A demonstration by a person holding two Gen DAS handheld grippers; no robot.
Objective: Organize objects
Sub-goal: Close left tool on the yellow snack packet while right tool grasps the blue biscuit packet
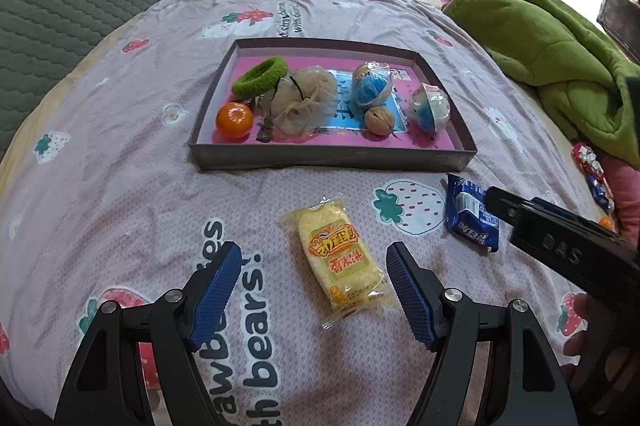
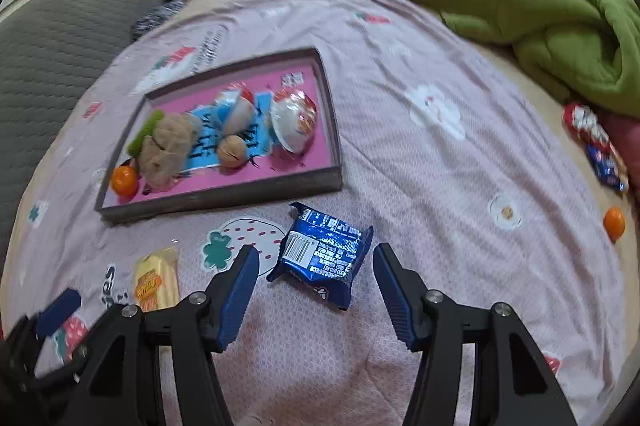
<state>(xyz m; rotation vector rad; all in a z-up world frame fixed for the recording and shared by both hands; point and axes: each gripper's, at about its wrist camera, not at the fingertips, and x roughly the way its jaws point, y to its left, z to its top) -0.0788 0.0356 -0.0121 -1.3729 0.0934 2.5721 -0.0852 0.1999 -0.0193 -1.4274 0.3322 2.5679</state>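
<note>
The left gripper [image 1: 314, 290] has its blue ribbed fingers [image 1: 218, 290] spread apart with nothing clamped. The yellow crinkly plastic-wrapped rice snack [image 1: 340, 266] lies flat on the sheet between them, clear of both pads, so the wide gap looks chosen to straddle its width before a close.

The right gripper [image 2: 314, 290] is likewise spread, its fingers [image 2: 236, 298] on either side of the near end of the shiny blue foil snack packet [image 2: 324, 258], which lies barcode up and untouched. Both tools tilt steeply down at the bedding, a sensible line for pinching flat packets off a soft surface.

Just beyond the two packets sits the shallow grey cardboard tray with a pink floor [image 1: 332, 156]. It already holds a green fuzzy hair band [image 1: 260, 76], a beige mesh scrunchie [image 1: 306, 102], a small orange fruit [image 1: 234, 120], a brown walnut [image 1: 379, 121] and two round blue-and-white wrapped capsules [image 1: 372, 86], which suggests it is the collecting place.

On the pale pink strawberry-print bedsheet [image 1: 120, 166] at far right, beside a green padded quilt [image 2: 540, 6], another orange fruit [image 2: 614, 222] and red and blue wrappers [image 2: 596, 146] remain loose.
</note>
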